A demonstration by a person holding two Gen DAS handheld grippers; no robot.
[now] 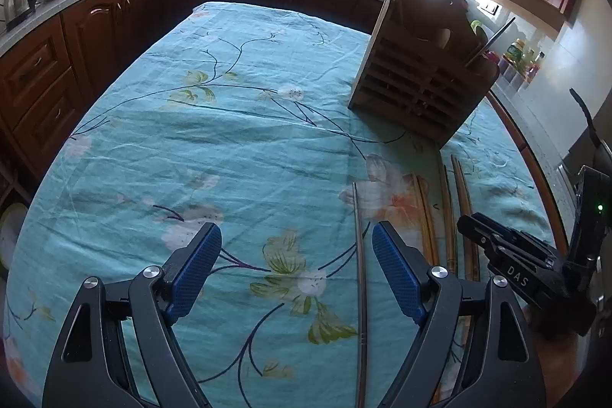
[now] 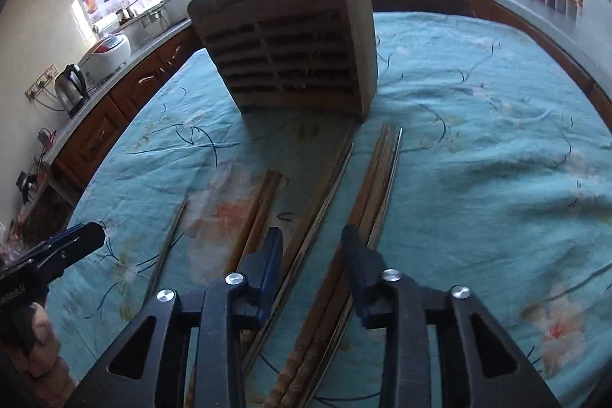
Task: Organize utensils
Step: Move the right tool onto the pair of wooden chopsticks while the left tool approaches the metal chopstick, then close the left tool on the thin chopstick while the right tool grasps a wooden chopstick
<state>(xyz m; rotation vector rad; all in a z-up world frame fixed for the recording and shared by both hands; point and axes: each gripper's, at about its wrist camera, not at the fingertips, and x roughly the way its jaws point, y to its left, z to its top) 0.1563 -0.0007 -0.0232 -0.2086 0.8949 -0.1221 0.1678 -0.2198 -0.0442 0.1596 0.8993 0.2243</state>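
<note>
The left claw is hovering released, its blue pads spread wide over the flowered cloth of the surface. A thin grey metal chopstick is lying between its fingers, close inside the right-hand one, and is not being pinched. Just right of that finger the brown wooden chopsticks are lying in loose pairs, all pointing away toward the wooden slotted holder, which is standing ahead and to the right with a few sticks already leaning out of its top.

The right claw is sitting low over those wooden pairs, half closed. One bundle of chopsticks is running up between its fingers, but the blur is hiding whether the pads are pressing on it, so I cannot tell if it is gripping.

I would judge this to be the pick-up step: the next move calls for closing on one bundle, lifting it clear and tipping it upright into the holder.

Left of the left claw the cloth is lying open. On the right, the surface's edge is running close beside the sticks and the two claws are working near each other.
</note>
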